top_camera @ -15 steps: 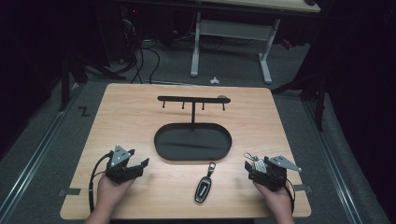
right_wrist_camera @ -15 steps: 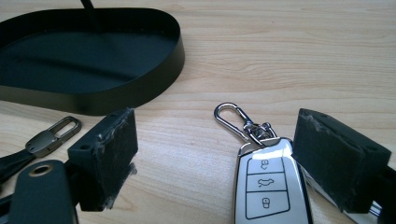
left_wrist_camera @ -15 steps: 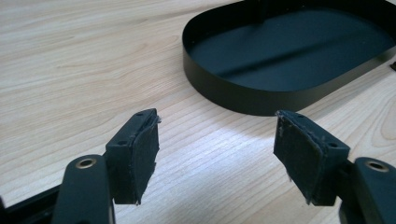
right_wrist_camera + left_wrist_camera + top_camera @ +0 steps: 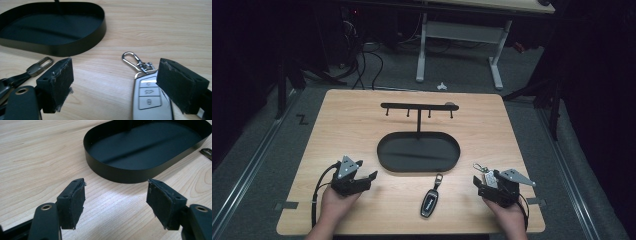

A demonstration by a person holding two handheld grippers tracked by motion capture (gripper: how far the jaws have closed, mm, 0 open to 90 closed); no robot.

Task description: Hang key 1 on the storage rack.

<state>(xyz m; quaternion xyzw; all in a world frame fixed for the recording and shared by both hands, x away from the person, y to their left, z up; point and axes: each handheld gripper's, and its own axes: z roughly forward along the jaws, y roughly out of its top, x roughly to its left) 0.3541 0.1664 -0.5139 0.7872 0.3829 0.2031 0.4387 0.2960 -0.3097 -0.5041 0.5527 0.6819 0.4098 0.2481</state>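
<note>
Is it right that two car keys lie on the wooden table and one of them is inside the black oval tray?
Not quite. The black oval tray holds nothing. The dark key fob lies on the wooden table in front of the tray, and the silver key fob lies on the table beside the right gripper, as the high view and the right gripper view show.

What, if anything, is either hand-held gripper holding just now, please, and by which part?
Nothing is held. The left hand-held gripper stands open over bare wood. The right hand-held gripper is open too, with the silver key fob lying loose beside one jaw.

Black tray [image 4: 384, 150], silver key fob [image 4: 150, 100], pale wood table [image 4: 352, 125].
</note>
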